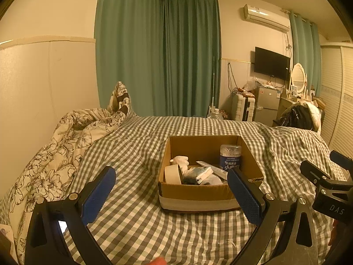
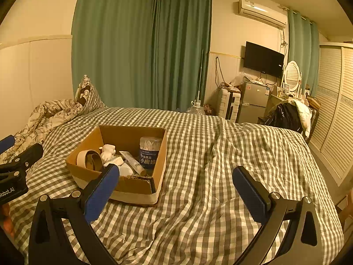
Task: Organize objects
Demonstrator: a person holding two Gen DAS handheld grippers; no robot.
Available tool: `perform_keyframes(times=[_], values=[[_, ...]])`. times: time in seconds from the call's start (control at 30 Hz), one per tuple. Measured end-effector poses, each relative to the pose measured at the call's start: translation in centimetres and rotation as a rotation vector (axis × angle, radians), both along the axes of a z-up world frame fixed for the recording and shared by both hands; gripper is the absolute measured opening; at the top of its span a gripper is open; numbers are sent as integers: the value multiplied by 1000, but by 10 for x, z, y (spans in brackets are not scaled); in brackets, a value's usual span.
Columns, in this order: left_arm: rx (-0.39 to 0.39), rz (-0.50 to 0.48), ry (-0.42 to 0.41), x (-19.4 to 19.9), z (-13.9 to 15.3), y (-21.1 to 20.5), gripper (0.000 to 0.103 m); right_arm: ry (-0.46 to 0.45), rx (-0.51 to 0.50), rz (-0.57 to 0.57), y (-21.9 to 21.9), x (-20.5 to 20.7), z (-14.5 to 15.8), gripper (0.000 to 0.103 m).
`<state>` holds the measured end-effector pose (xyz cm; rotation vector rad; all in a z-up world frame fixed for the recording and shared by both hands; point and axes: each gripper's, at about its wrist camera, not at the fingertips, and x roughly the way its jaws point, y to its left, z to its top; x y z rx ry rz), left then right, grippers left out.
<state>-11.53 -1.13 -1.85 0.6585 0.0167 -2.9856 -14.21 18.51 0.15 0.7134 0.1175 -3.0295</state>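
Left gripper (image 1: pixel 171 184) spread, empty | right gripper (image 2: pixel 176 177) spread, empty | cardboard box (image 1: pixel 194 193) – brown, open-top, w/ tape roll (image 1: pixel 173 174)

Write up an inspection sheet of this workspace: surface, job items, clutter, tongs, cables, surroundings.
Surface: bed with checked sheet, wrinkled, a ridge running right of the box.
Job's things: open cardboard box on the sheet, holding a tape roll, a white plush toy, a tube and an upright blue-labelled canister.
Clutter: floral quilt bunched at the left edge of the bed.
Tongs: left tongs open, empty, facing the box; right tongs open, empty, over the sheet beside the box.
Cables: wires hanging on the far wall.
Surroundings: green curtains, wall TV, air conditioner, small fridge.
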Motion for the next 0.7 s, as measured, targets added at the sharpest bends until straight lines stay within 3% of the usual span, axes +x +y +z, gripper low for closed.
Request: perform_keyframes(times=[0.7], values=[[0, -2, -2, 1, 0, -1, 103, -18, 7, -1, -1, -2, -4, 103]])
